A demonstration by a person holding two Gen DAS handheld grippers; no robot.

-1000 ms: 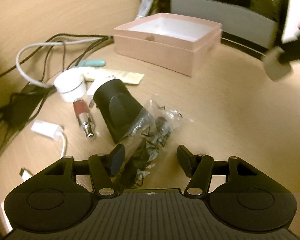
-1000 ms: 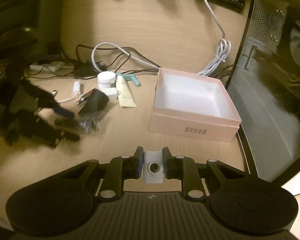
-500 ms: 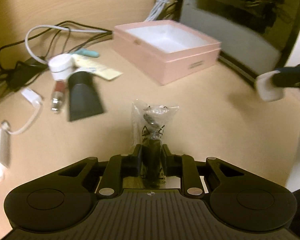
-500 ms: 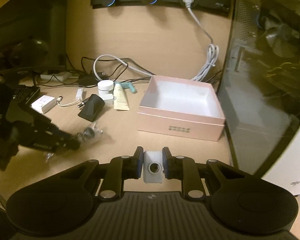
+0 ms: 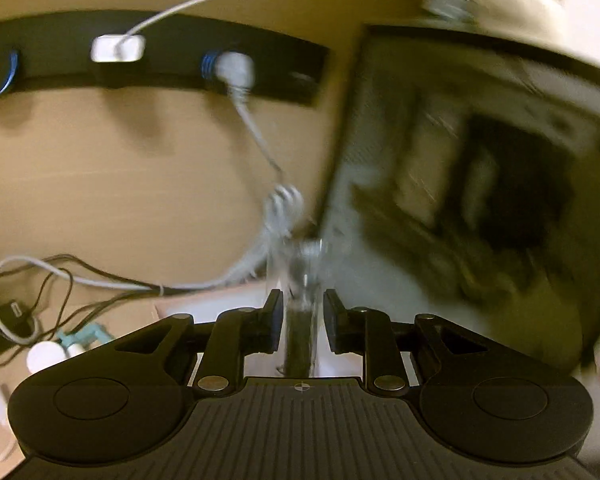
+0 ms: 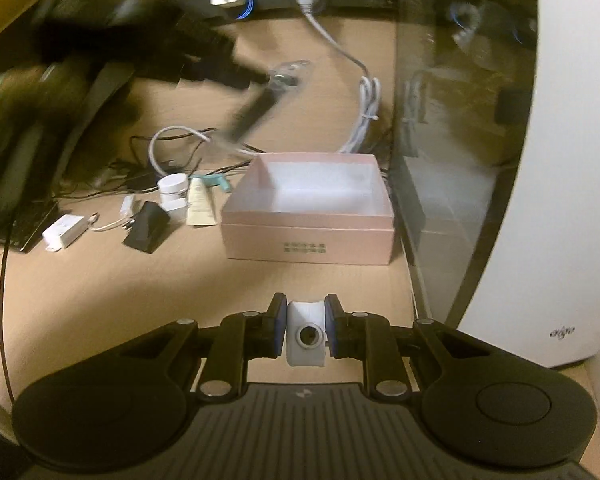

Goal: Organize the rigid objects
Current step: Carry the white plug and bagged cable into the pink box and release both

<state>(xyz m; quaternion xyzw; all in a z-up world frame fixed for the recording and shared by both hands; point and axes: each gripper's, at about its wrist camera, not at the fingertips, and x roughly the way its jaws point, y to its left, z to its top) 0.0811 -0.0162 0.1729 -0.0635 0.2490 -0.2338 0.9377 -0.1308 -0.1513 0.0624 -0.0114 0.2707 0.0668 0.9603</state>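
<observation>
My left gripper [image 5: 302, 300] holds a clear plastic bag [image 5: 300, 332] with dark parts inside; its jaws are opening slightly, with the bag still pinched between them. In the right wrist view the left gripper [image 6: 260, 76] is high in the air, blurred, and the bag [image 6: 256, 108] dangles from it above and left of the open pink box [image 6: 308, 216]. The box's rim [image 5: 204, 300] shows just beyond the left fingers. My right gripper [image 6: 306, 312] is shut on a small white block with a round hole [image 6: 306, 334], in front of the box.
Left of the box lie a black wedge-shaped object [image 6: 146, 228], a white jar [image 6: 173, 184], a cream tube [image 6: 199, 204], a teal item [image 6: 218, 182] and a white adapter [image 6: 66, 232] among cables. A glass-sided computer case [image 6: 460, 120] stands right of the box.
The left gripper closed on the plastic bag and lifted it off the desk, high toward the box and wall. The right gripper drew back from the box, still holding the white block.
</observation>
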